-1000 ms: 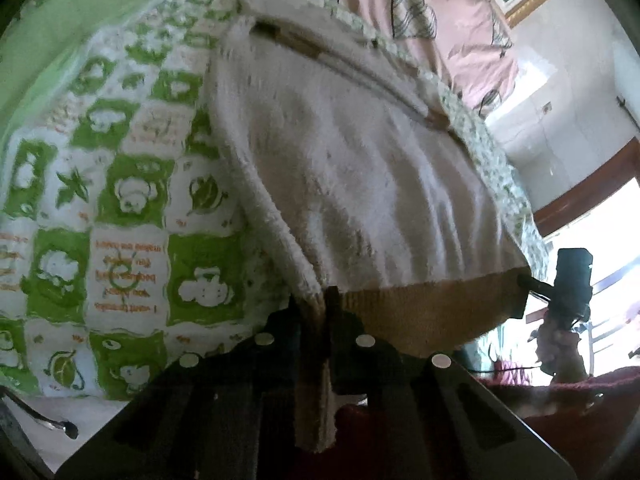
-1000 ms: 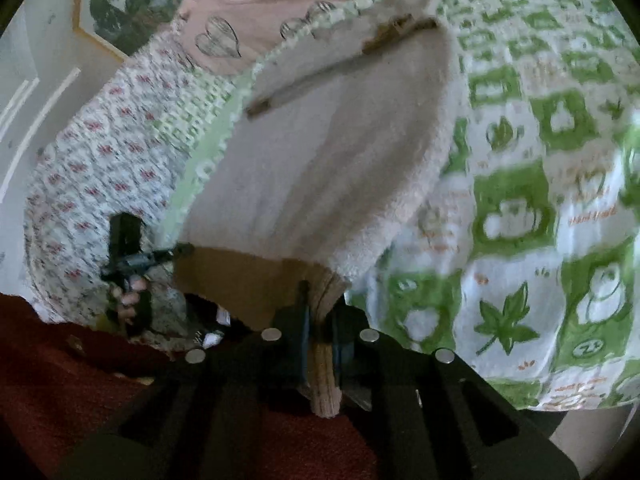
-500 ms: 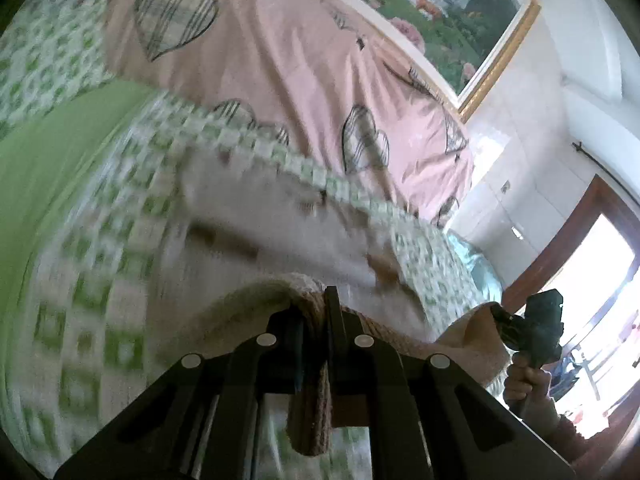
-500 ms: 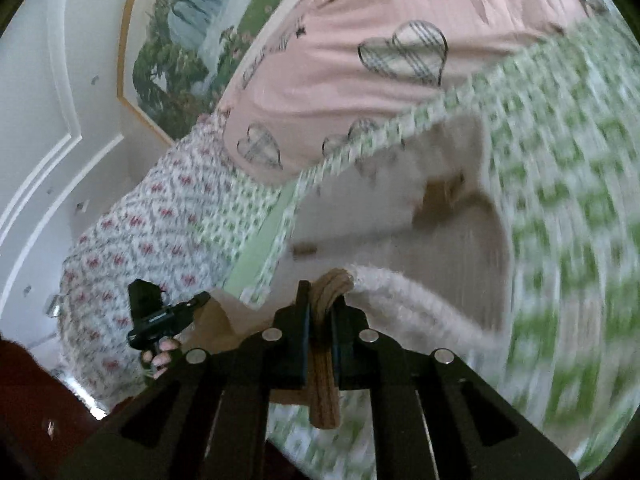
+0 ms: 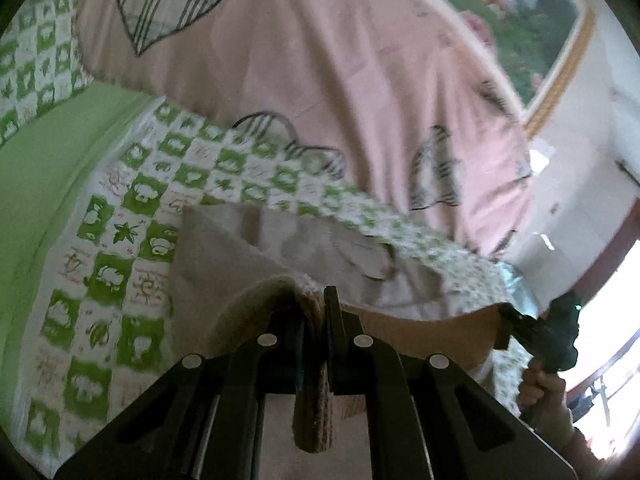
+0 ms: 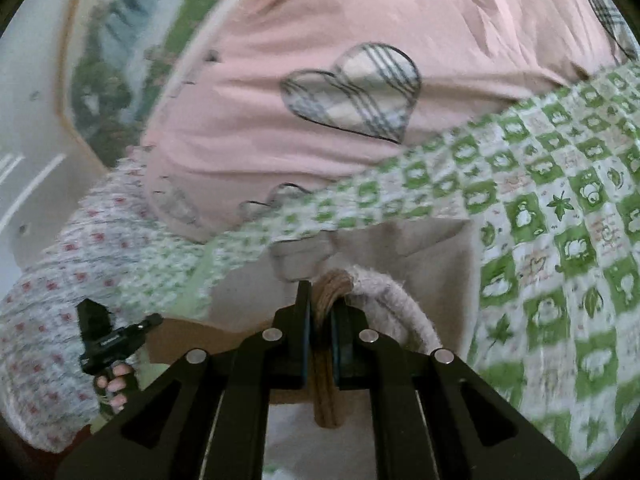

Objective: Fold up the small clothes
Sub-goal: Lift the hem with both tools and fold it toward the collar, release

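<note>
A small beige fleece garment [image 5: 328, 252] with a tan ribbed hem lies on the green-and-white patterned bedspread [image 5: 132, 216]. My left gripper [image 5: 314, 312] is shut on one corner of the hem, and the tan band hangs down between its jaws. My right gripper [image 6: 320, 304] is shut on the other hem corner of the garment [image 6: 424, 260]. The hem is stretched between the two and carried over the garment's far half, which lies flat beneath. Each gripper appears in the other's view: the right gripper [image 5: 508, 324] with a hand, the left gripper [image 6: 150, 322] likewise.
A pink quilt with plaid hearts [image 5: 320, 60] is piled at the far side of the bed. A floral red-dotted cover [image 6: 52, 264] lies to the left in the right wrist view. A framed landscape picture [image 5: 532, 20] hangs on the wall behind.
Both grippers have carried the hem away from the near edge and up over the garment toward the pink quilt. The garment, spread long a second ago, now doubles over itself.
</note>
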{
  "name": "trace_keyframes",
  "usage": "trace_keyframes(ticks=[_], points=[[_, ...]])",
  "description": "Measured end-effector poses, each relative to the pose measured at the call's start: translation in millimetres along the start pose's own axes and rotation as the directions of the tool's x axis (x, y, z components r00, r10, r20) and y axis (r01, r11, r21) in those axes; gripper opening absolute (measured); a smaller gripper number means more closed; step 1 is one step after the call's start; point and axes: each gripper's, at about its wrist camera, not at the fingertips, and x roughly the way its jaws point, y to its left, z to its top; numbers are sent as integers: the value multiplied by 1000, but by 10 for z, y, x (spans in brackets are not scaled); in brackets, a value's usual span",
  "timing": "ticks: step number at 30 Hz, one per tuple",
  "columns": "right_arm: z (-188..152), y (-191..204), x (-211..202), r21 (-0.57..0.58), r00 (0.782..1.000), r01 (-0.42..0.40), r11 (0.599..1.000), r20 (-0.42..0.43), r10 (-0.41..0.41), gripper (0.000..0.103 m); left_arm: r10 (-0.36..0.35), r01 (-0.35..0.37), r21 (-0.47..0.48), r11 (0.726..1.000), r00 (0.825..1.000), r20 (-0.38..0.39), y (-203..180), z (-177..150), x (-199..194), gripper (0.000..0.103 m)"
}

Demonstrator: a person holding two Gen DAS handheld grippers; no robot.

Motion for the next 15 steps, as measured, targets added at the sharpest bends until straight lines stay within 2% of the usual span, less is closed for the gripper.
trace_keyframes(ticks=[4,8,9,11,13,15], points=[[0,-167,338,2,993,103,995,-62,-102,9,59,-62,-55,997,997,-51,279,56,443,6],[-25,-331,489,32,985,139,990,-109,-135,13,90,-97,-69,993,991,-96,401,26,630,8],[-32,-363,490,47,984,142,989,-117,-135,14,93,-101,-68,993,990,-106,405,8,623,9],[-46,-387,410,68,983,154,986,-112,-146,28,95,-102,-61,993,989,-109,375,-39,538,16],[-81,-325,172,54,983,178,983,-62,-175,37,98,-101,-28,994,990,-103,270,-140,374,21],[-128,-189,-5,15,982,189,982,-17,-189,38,77,-77,8,997,991,-107,122,-272,201,28]])
